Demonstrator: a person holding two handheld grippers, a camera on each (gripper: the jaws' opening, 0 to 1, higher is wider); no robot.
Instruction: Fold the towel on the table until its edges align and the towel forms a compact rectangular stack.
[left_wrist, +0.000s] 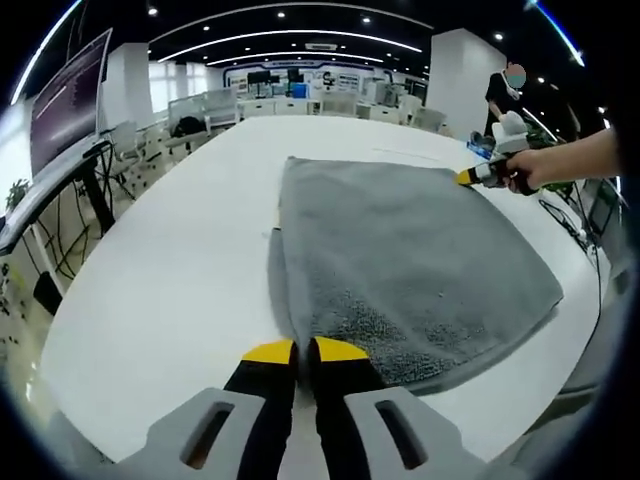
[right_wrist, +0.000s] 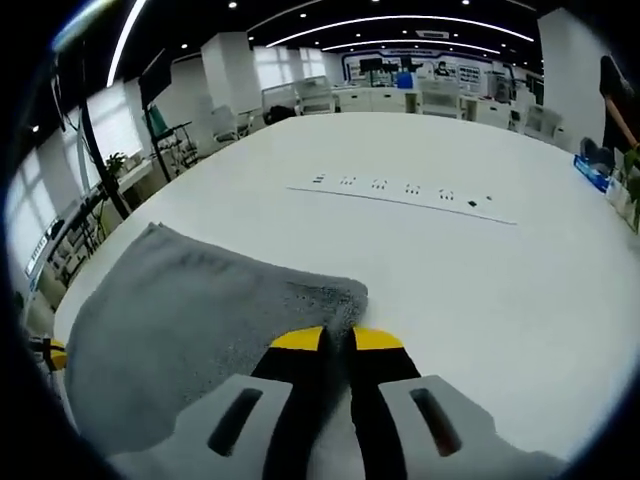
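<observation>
A grey towel (left_wrist: 410, 260) lies flat on the white table (left_wrist: 170, 260), with a second layer showing along its left edge. My left gripper (left_wrist: 303, 352) is at the towel's near corner, jaws shut on the edge of the cloth. A hand holds my right gripper (left_wrist: 478, 176) at the far right corner. In the right gripper view the towel (right_wrist: 190, 320) spreads to the left, and my right gripper (right_wrist: 338, 340) is shut on its corner. A yellow tip of the left gripper (right_wrist: 48, 352) peeks in at the far left.
A strip of sockets (right_wrist: 400, 190) runs across the table beyond the towel. A blue object (right_wrist: 597, 168) sits near the right table edge. A person (left_wrist: 503, 95) stands at the back right. Desks, chairs and a dark screen (left_wrist: 70, 100) surround the table.
</observation>
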